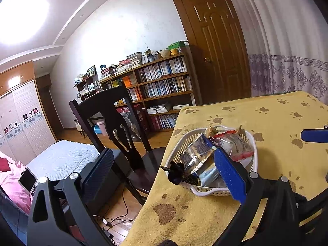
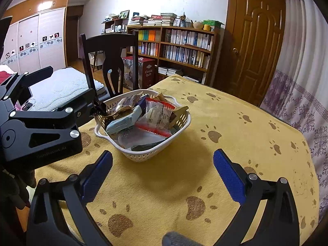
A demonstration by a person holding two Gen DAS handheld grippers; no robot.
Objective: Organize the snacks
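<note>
Bedroom-slash-study, pretty cozy

Packed bookshelf (image 2: 174, 43) at 12 o'clock, wooden door (image 2: 256, 41) at 1, patterned curtain (image 2: 303, 78) at 3, dark chair (image 2: 110, 61) at 11.

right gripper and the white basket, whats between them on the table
Nothing: only bare yellow paw-print tablecloth separates the right gripper from the white basket, seen in the right wrist view.

A table (image 2: 235, 135) (under a yellow paw-print cloth (image 2: 164, 184)) carries a white basket (image 2: 143, 153).

Left gripper (image 1: 164, 170) and right gripper (image 2: 163, 171): both held level, fingers (image 2: 229, 177) spread wide, gripping nothing.
</note>
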